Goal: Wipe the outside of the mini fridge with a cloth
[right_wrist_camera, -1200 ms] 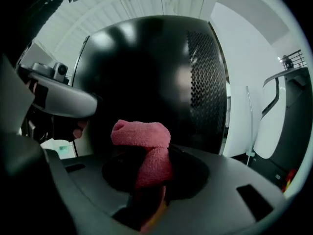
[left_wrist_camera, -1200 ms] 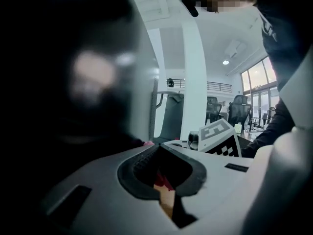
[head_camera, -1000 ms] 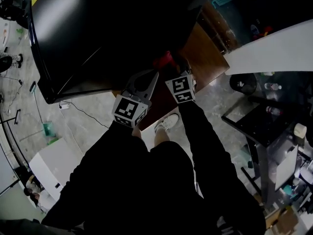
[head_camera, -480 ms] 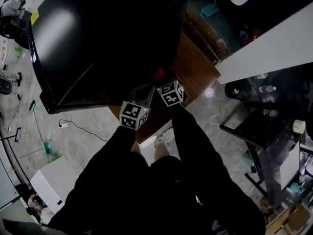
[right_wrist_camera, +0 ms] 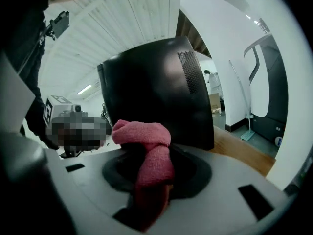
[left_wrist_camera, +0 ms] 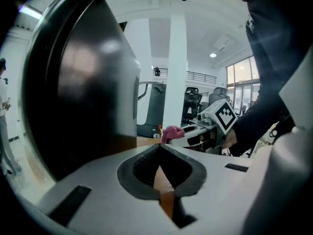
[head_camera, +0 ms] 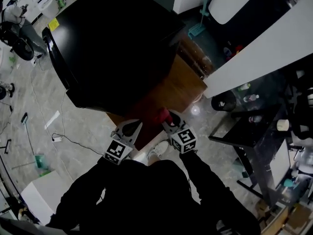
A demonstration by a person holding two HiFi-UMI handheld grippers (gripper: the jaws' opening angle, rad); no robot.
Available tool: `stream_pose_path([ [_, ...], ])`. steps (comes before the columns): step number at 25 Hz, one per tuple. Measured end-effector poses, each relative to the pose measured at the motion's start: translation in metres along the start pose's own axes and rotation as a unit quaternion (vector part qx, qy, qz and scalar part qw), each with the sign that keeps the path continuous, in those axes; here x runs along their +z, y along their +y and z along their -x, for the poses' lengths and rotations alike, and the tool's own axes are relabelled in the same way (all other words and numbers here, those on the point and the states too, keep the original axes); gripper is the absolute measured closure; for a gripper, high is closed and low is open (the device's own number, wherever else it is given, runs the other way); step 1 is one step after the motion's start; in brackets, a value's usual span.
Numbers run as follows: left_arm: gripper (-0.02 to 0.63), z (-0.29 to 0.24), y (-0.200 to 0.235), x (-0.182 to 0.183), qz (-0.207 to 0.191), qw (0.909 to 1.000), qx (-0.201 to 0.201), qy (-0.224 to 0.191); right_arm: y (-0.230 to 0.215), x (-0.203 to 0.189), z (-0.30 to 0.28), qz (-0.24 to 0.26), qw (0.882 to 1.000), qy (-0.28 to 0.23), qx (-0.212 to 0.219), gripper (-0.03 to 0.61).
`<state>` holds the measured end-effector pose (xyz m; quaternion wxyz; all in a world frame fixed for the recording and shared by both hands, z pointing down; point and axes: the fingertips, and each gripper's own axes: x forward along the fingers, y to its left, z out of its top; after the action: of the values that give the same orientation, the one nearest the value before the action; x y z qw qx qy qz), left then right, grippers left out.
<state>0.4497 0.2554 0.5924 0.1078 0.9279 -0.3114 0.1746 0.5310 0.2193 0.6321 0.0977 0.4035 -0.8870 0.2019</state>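
Holding the pink cloth (right_wrist_camera: 146,151) pinched in the right gripper (head_camera: 166,121), just short of the black mini fridge (head_camera: 112,48) — left gripper (head_camera: 131,126) is hovering beside it, jaws together, empty — wiping seemingly not begun; next move is calling for pressing the cloth onto a panel.

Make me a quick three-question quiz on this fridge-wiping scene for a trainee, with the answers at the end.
1. What is the right gripper clamping?
A. a pink cloth
B. a yellow sponge
C. nothing
2. True or false: the left gripper has its jaws wide apart.
3. Fill in the blank: the black mini fridge stands on a ____ stand.

Key
1. A
2. False: the left gripper's jaws are together with nothing between them.
3. wooden
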Motion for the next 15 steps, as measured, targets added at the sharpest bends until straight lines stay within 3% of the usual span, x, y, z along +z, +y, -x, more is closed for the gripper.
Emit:
stream_pose_path([
  [3, 0.607, 0.046, -0.018, 0.014, -0.006, 0.9993, -0.033, -0.013, 0.058, 0.008, 0.033, -0.024, 1.0, -0.001, 0.006, 0.451],
  [7, 0.607, 0.111, -0.008, 0.032, 0.027, 0.9979, -0.034, -0.047, 0.145, 0.039, 0.038, -0.026, 0.999, -0.011, 0.036, 0.451],
  [15, 0.607, 0.232, 0.017, 0.052, 0.029, 0.9924, -0.038, -0.113, 0.267, 0.12, 0.021, 0.035, 0.995, -0.08, 0.05, 0.451],
])
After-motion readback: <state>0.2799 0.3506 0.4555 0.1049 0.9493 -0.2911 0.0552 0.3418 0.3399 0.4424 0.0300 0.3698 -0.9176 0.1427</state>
